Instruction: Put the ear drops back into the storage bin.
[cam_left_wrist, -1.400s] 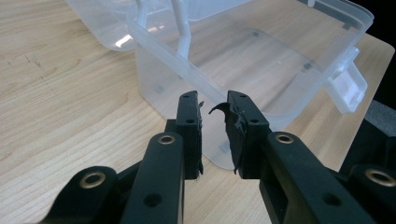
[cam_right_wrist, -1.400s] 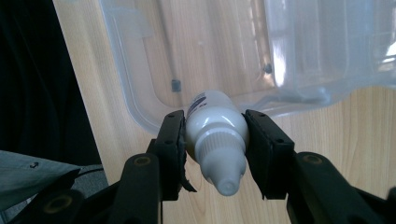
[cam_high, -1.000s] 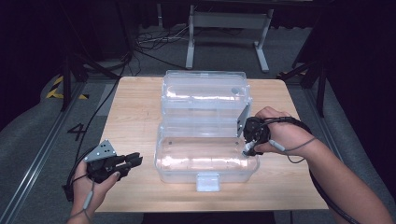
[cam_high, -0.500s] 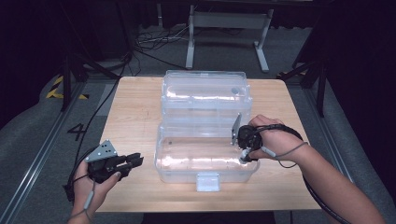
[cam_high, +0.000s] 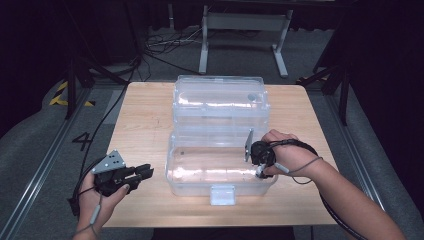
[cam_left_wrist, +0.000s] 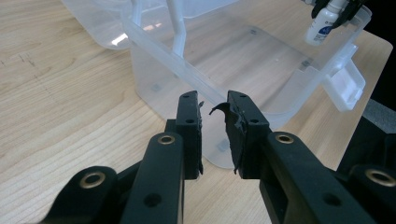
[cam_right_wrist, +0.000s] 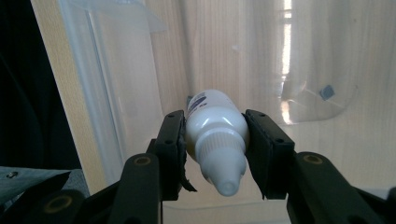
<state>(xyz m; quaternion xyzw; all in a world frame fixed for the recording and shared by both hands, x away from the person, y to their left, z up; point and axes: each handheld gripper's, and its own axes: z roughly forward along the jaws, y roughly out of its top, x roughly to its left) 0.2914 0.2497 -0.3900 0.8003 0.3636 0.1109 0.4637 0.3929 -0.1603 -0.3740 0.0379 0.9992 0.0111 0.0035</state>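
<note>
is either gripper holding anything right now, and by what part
The right gripper holds a small white bottle, clamped across its body just behind the cap, over the open clear box. The left gripper holds nothing.

Lighting's pretty uneven here: from the high view the wooden table (cam_high: 145, 125) is lit from above while the floor and background fall off into near black. The clear plastic box (cam_high: 220, 165) throws white glare streaks along its walls. In the right gripper view the white dropper bottle (cam_right_wrist: 215, 135) is soft and out of focus, with blown-out window-like highlights behind it. Left gripper view is sharper, with its own jaws slightly blurred up close.
</note>
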